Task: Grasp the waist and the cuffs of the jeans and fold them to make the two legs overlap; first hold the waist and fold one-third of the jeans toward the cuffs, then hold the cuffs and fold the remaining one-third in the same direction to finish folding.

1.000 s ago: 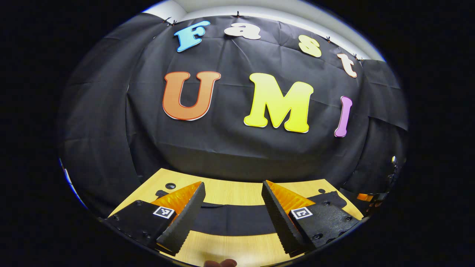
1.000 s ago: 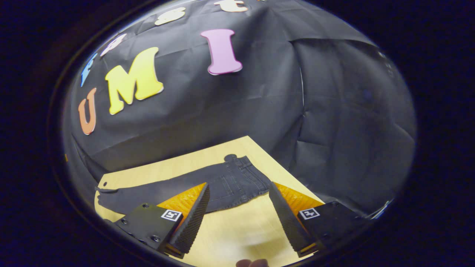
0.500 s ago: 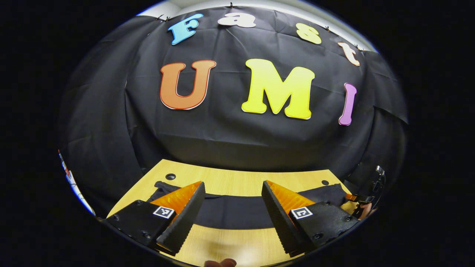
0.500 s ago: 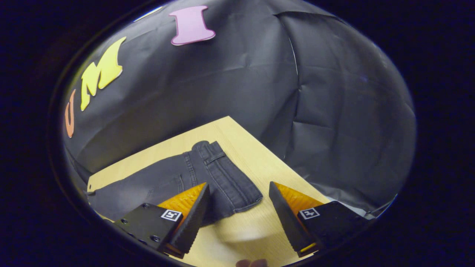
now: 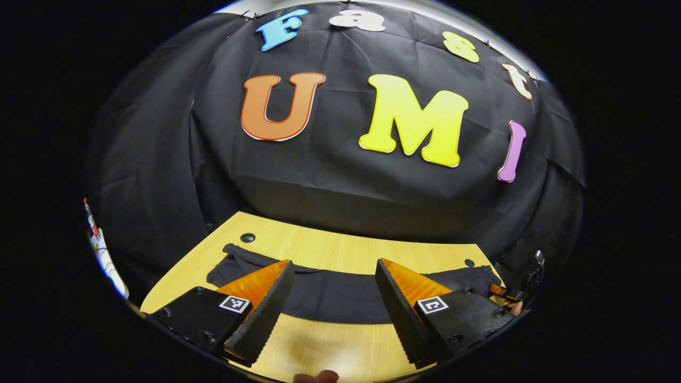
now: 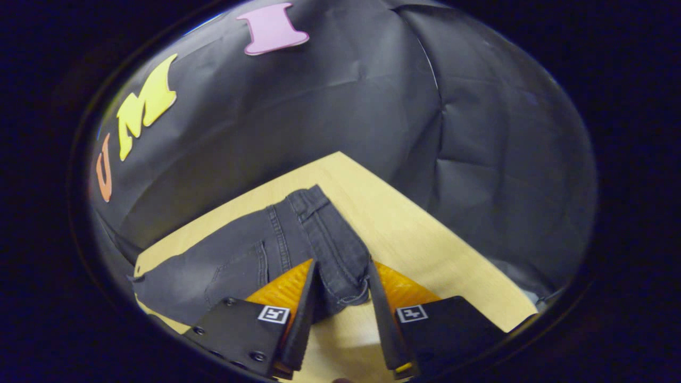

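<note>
Narrowing right tool around jeans waist corner, contact unclear; holding left tool wide open, empty, over table.

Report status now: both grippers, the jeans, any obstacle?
Right gripper closing around waist corner of jeans, firm pinch unconfirmed. Left gripper open, above the legs, touching nothing. Jeans flat on table. Nothing in the way.
</note>
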`<state>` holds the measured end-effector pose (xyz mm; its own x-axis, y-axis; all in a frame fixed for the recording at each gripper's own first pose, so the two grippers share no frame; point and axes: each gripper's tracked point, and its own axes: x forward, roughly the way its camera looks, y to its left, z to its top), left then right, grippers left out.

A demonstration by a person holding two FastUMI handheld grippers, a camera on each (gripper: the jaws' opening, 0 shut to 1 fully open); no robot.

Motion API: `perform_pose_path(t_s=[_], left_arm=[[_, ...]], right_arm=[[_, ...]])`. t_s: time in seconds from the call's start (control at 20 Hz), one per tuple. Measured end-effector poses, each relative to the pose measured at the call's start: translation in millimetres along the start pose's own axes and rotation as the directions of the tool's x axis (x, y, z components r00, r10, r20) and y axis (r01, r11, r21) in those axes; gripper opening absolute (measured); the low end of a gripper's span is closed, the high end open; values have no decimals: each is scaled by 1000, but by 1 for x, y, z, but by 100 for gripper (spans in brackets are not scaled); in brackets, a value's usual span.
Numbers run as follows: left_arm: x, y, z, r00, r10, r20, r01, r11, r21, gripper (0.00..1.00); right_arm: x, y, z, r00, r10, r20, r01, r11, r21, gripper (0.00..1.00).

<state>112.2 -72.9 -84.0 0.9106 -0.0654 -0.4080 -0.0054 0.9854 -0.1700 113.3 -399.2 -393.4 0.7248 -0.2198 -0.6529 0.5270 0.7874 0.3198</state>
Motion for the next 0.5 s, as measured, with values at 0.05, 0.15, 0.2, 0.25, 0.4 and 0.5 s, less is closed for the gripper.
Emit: perform_pose_path(t_s=[0.05, 0.15, 0.2, 0.25, 0.4, 0.5], left_arm=[[-1, 2, 1, 1000, 3, -1, -3, 1000, -4, 98], [0, 10, 3, 1000, 11, -1, -11, 1000, -5, 98], [0, 15, 3, 1000, 15, -3, -15, 1000, -6, 98], [-1, 19, 3, 1000, 18, -3, -18, 1000, -10, 98], [-1, 32, 7, 1000, 25, 7, -25, 999, -30, 98], [-3, 40, 8, 999, 28, 19, -27, 999, -46, 98]], right_arm=[[-5, 4, -2, 1000, -3, -8, 3, 1000, 9, 53], [-6, 10, 2, 1000, -30, -7, 30, 999, -13, 35], [-11, 10, 6, 999, -43, -1, 43, 999, -22, 25], [-13, 12, 6, 998, -54, -7, 54, 998, -22, 12], [-24, 15, 19, 998, -61, 1, 61, 997, -36, 11], [-36, 25, 30, 998, -64, 27, 65, 995, -72, 15]])
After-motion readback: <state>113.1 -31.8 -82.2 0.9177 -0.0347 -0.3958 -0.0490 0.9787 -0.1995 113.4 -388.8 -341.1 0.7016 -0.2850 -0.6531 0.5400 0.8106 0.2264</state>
